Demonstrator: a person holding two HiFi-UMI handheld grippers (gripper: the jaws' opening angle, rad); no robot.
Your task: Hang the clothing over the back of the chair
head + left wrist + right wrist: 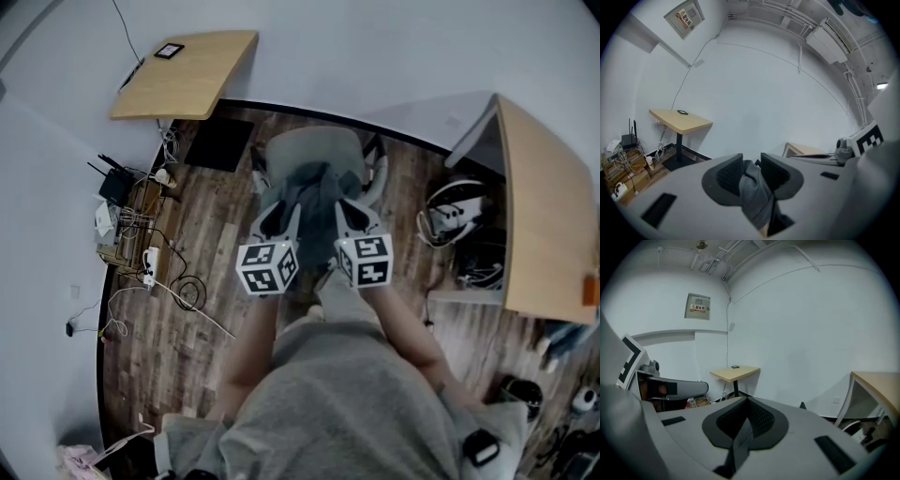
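Both hands are out front, and the dark grey clothing (316, 186) hangs bunched between them, above the pale grey chair (314, 141) that stands at twelve o'clock from the person. The left gripper (279, 217) is clamped on a thick fold. Its own view shows the cloth wedged between the two pads and trailing down toward six o'clock. The right gripper (352, 216), just beside it at three o'clock, is pinched tight on a thinner edge of the same garment, its jaws all but meeting through the fabric. So the pick-up looks done, and I'd call this the carry: garment held in the air, nothing draped yet. The cloth sits gathered in a narrow bundle, which won't lie well over a backrest. The next move, to my eye, calls for drawing the grippers apart toward nine and three to spread it. Then both go forward toward twelve, past the top edge of the chair's back, and lower so fabric falls on both sides before either grip lets go. The wooden desk (187, 70) at ten o'clock stands well apart.
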